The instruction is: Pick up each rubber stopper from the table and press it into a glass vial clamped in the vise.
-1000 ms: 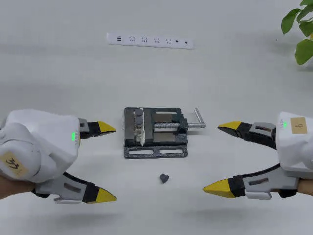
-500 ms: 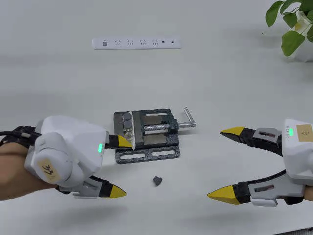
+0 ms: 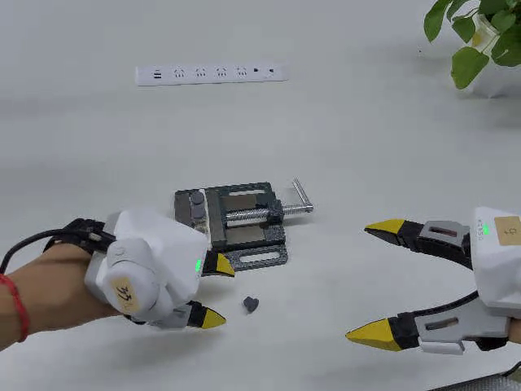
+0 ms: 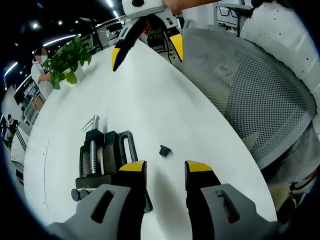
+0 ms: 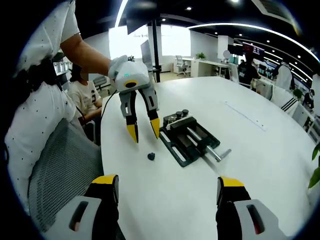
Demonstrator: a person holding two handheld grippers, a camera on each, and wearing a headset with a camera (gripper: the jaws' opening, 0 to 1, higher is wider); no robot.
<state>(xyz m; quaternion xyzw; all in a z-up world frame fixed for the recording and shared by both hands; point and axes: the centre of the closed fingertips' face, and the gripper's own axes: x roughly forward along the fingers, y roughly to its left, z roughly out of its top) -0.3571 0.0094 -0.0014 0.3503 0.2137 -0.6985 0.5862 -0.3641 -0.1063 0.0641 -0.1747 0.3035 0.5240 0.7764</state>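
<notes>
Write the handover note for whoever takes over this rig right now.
Left gripper: open, empty, just left of the loose rubber stopper, jaws pointed toward it.
Right gripper: open wide, empty, off to the right.
Vise holds the vials at its left end; at least two carry dark stoppers.
Done: those are seated.
Left: lift the stopper off the table and press it into an open vial. I cannot tell whether one is open.

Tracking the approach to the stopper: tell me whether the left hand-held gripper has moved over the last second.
Yes. The left hand-held gripper has shifted from left of the vise to its near side, closing on the loose rubber stopper.
</notes>
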